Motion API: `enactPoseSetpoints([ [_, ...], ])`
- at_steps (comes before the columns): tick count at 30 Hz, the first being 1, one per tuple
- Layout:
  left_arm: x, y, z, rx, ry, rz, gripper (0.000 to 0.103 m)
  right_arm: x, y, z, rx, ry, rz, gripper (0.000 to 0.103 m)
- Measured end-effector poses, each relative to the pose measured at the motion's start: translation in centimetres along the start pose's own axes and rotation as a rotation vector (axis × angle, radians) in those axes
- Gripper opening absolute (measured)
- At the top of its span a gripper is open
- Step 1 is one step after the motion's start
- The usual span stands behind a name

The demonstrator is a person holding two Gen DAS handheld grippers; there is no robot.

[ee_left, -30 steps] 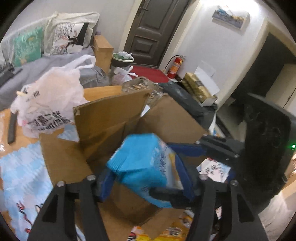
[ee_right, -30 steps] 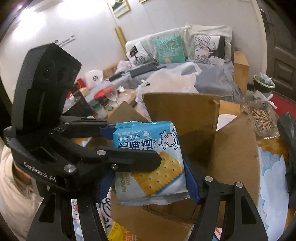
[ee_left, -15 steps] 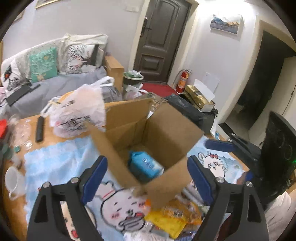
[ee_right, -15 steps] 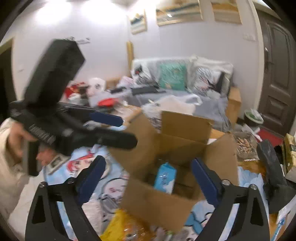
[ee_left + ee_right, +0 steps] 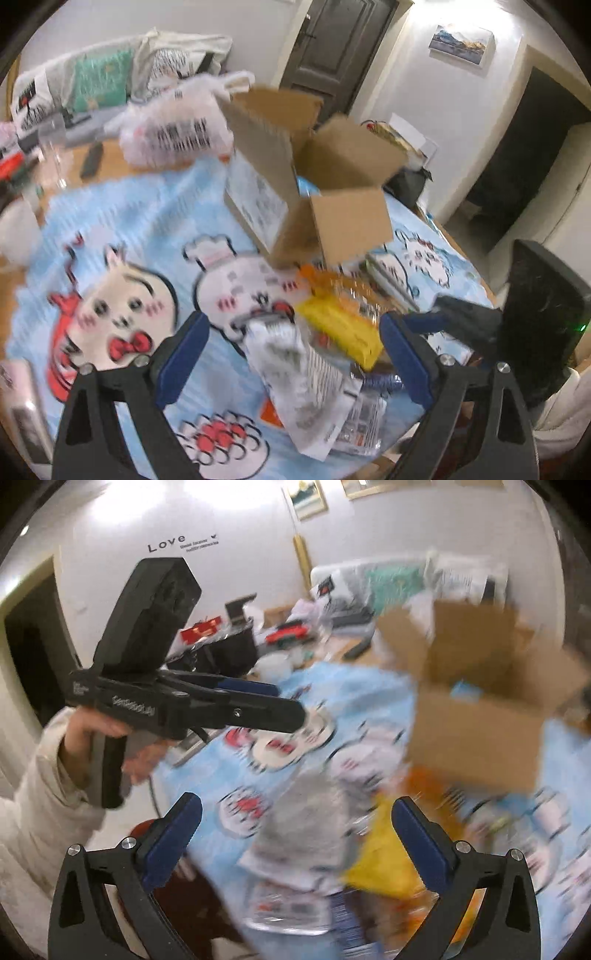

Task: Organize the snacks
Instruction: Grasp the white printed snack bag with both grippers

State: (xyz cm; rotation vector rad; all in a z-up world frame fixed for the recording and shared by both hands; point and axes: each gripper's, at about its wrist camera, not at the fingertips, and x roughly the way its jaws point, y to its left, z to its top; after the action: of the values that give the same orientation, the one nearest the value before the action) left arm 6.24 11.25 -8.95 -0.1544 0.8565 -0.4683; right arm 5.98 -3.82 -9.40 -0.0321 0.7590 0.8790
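An open cardboard box stands on the blue cartoon tablecloth; it also shows in the right wrist view. A blue cracker pack peeks out inside it. Loose snack packs lie in front of the box: a yellow pack, an orange pack and a grey-white pack. My left gripper is open and empty above this pile. My right gripper is open and empty over the grey pack and the yellow pack. Both views are blurred.
A white plastic bag lies behind the box. A glass and a remote sit at the table's left. The other gripper's black body shows at the right and in the right wrist view. A sofa with cushions is behind.
Both grippers let go of the blue cracker pack into the box, opened wide, and pulled back and down toward the snack pile in front of the box.
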Motion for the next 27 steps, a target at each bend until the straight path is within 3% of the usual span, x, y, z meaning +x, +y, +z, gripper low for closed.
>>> enactPoseSetpoints([
  [2, 1.2, 0.6, -1.4, -0.027, 0.014, -0.008, 0.091, 1.9, 0.3, -1.2, 0.023, 0.041, -0.008, 0.092],
  [5, 2.8, 1.7, -2.9, -0.094, 0.038, -0.085, 0.078, 4.5, 0.7, -2.4, 0.034, 0.091, -0.047, 0.083],
  [7, 3.5, 2.1, -3.3, -0.106, 0.052, -0.093, 0.075, 5.8, 0.8, -2.8, 0.07, 0.115, -0.037, 0.08],
  [14, 6.3, 2.5, -4.3, -0.119, 0.113, -0.106, 0.052, 8.3, 0.8, -2.4, 0.079, 0.162, -0.133, 0.078],
  [21, 6.2, 2.4, -4.4, -0.119, 0.11, -0.098, 0.046, 9.4, 0.6, -2.4, 0.072, 0.195, -0.173, 0.078],
  [27, 5.6, 1.9, -4.2, -0.099, 0.096, -0.088, 0.045, 8.7, 0.7, -2.5, 0.062, 0.181, -0.163, 0.059],
])
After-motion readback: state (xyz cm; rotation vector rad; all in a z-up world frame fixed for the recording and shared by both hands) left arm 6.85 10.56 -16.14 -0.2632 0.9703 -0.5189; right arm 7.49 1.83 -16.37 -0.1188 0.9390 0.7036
